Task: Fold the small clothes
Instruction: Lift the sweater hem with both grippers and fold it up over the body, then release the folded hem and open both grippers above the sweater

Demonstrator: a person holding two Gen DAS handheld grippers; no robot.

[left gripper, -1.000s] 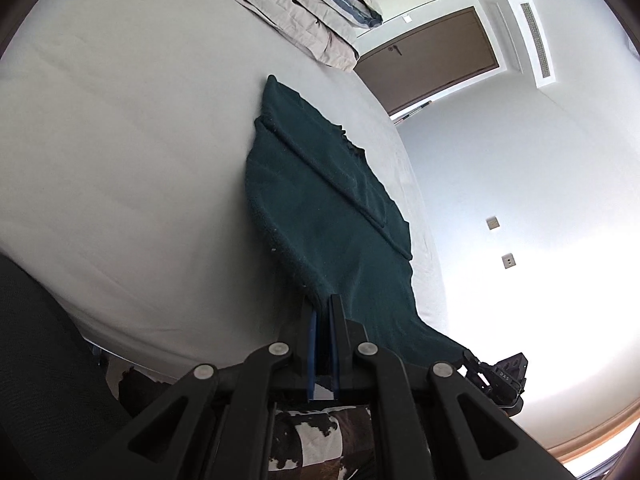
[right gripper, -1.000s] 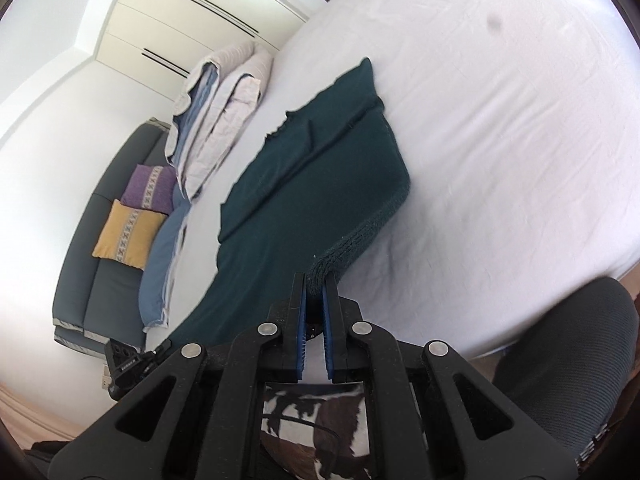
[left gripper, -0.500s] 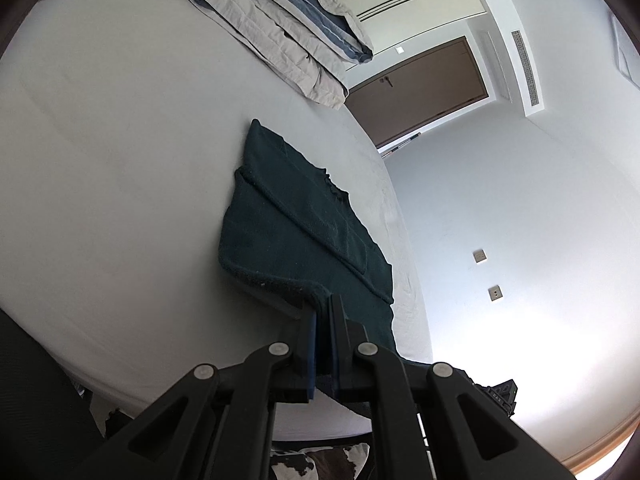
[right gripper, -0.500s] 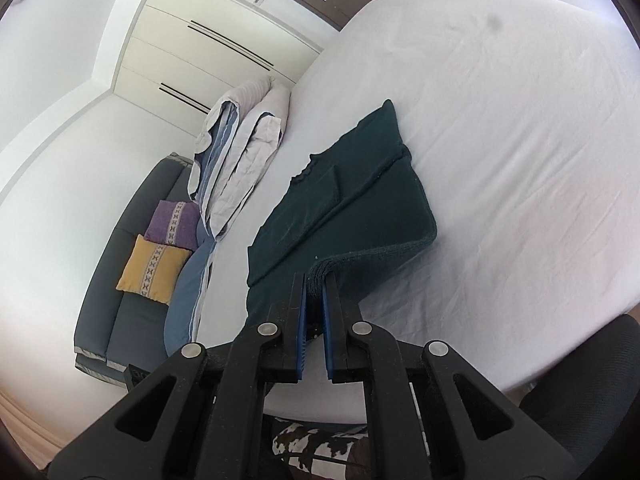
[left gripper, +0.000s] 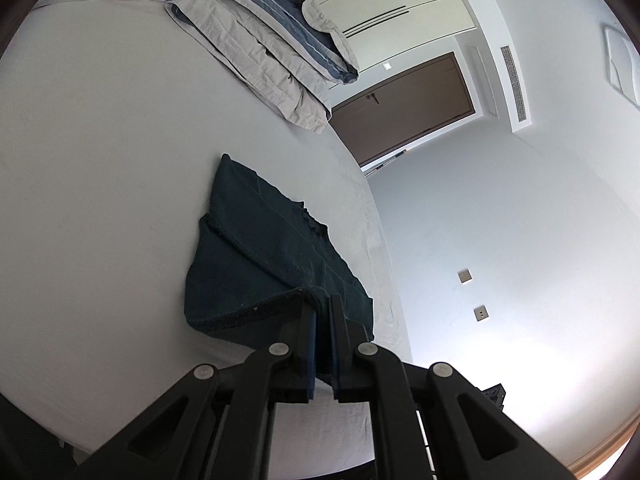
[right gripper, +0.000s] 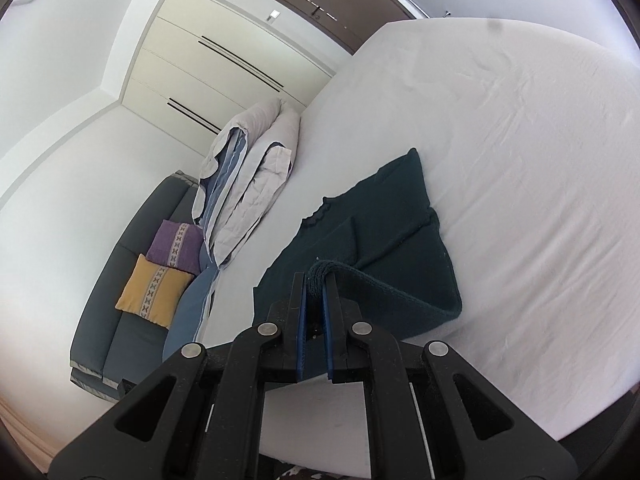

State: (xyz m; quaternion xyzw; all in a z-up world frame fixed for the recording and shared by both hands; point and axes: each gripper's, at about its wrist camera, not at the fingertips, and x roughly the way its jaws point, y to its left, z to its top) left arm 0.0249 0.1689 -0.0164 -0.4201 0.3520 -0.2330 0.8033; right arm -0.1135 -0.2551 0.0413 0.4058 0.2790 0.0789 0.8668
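A dark green knitted garment (left gripper: 256, 252) lies on the white bed (left gripper: 100, 160), its far part flat and its sides folded in. My left gripper (left gripper: 323, 304) is shut on the garment's near hem and holds it lifted above the sheet. In the right wrist view the same garment (right gripper: 384, 224) shows. My right gripper (right gripper: 316, 280) is shut on the other near corner of the hem, also lifted. The raised near edge curves over the flat part.
A folded grey and blue duvet (left gripper: 264, 36) lies at the head of the bed. A dark sofa with a purple cushion (right gripper: 176, 244) and a yellow cushion (right gripper: 154, 290) stands beside the bed. A brown door (left gripper: 404, 108) and white wall are beyond.
Both grippers have carried the near hem up and forward over the bed. The garment's hanging lower part has come onto the bed and doubles over the flat part.
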